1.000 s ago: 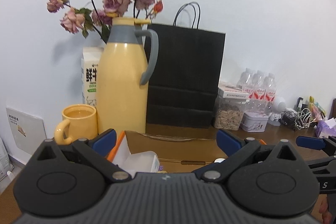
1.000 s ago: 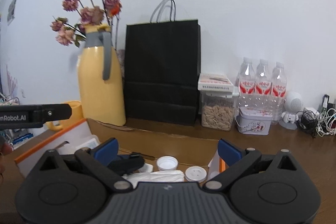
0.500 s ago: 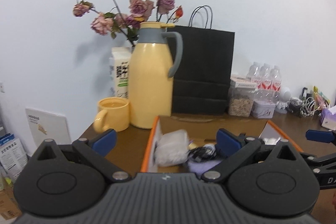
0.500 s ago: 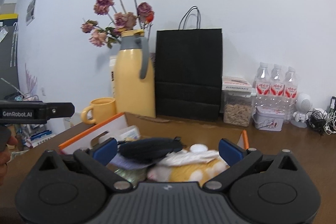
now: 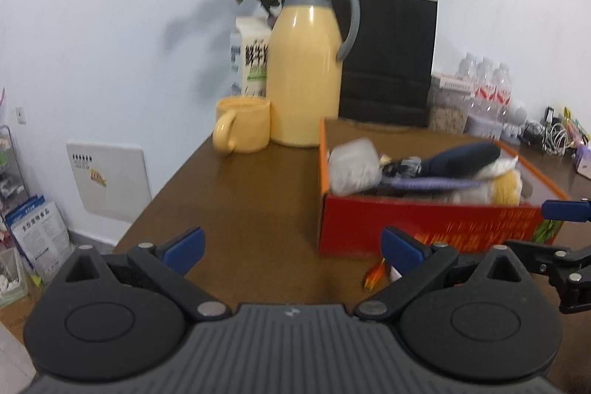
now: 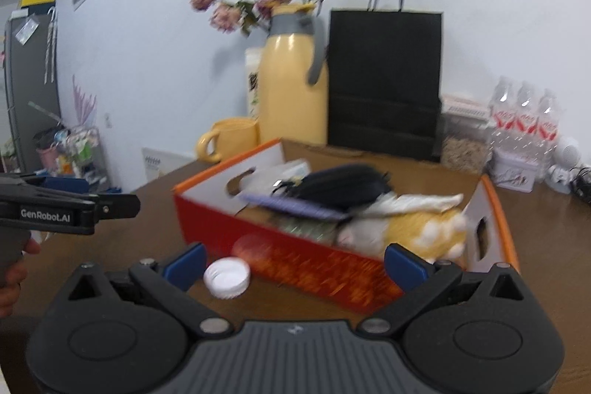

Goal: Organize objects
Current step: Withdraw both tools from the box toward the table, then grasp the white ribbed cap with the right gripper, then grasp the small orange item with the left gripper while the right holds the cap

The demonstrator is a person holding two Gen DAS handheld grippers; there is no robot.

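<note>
Most items look already packed: box (image 6: 317, 264) sits centre frame in the right wrist view, red front wall, orange rim, filled with a black pouch (image 6: 343, 185), purple comb (image 6: 295, 207), yellow-white plush (image 6: 410, 228) and a white bag (image 5: 351, 165) at its left end. In the left wrist view the box (image 5: 424, 224) is at centre right, on the brown table (image 5: 240, 194).

Left outside, as far as I can see:
- white cap (image 6: 227, 277), lower centre-left of the right wrist view, on the table just in front of the box's front wall, near the right gripper's left finger.
- small orange-red wrapper (image 5: 375, 274), lower centre right of the left wrist view, on the table just in front of the box. Blurred, can't tell what it is.

Tools: left gripper (image 5: 291, 244) has its jaws spread wide, nothing between them, above bare table to the left of the box. Right gripper (image 6: 293, 263) also spread wide and empty, pointed at the box front.

My read: near the end, two strays to drop in.

Background in the upper half of the frame, well behind the box: yellow jug (image 5: 304, 76), mug (image 5: 243, 128), black bag (image 5: 388, 58), bottles (image 6: 524, 120). Look like fixtures, not part of the job.
</note>
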